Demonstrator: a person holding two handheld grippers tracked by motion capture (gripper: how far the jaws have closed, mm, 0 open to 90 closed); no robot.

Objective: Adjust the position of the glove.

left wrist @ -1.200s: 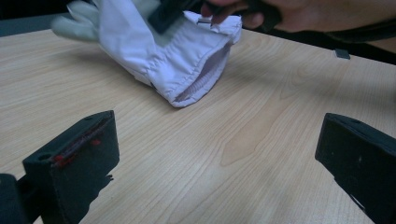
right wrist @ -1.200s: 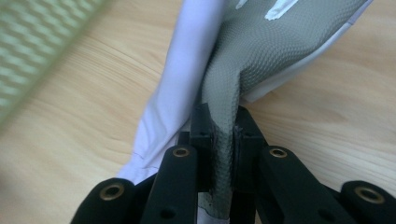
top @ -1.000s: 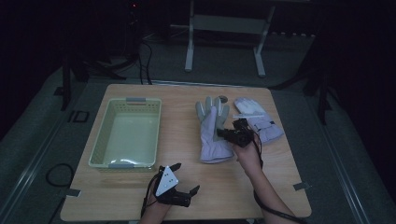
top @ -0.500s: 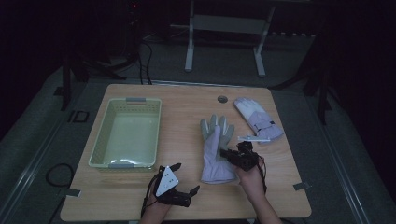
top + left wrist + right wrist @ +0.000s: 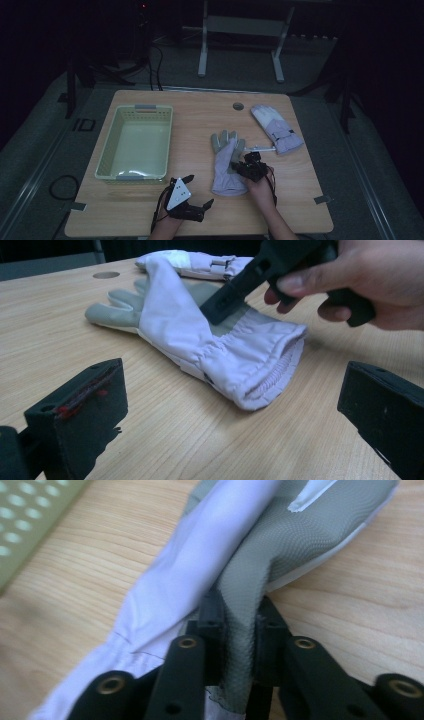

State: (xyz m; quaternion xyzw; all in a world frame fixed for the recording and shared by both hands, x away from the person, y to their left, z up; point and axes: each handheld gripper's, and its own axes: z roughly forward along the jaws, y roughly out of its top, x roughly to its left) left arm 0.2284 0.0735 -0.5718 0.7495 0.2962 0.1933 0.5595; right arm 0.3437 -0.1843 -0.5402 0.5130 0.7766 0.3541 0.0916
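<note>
Right gripper (image 5: 239, 630) pinches a grey fold of the glove (image 5: 200, 580).

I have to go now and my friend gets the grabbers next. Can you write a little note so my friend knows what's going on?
Right gripper: its jaws have just been opening a little, but a grey fold of the near glove is pinched between them. The glove lies on the table.
Left gripper: open, holding nothing, resting near the front edge.
Second glove: flat at the far right of the table.
Basket: on the left, nothing in it.
Done: near glove gripped.
Left, probably: put both gloves into the basket.
</note>
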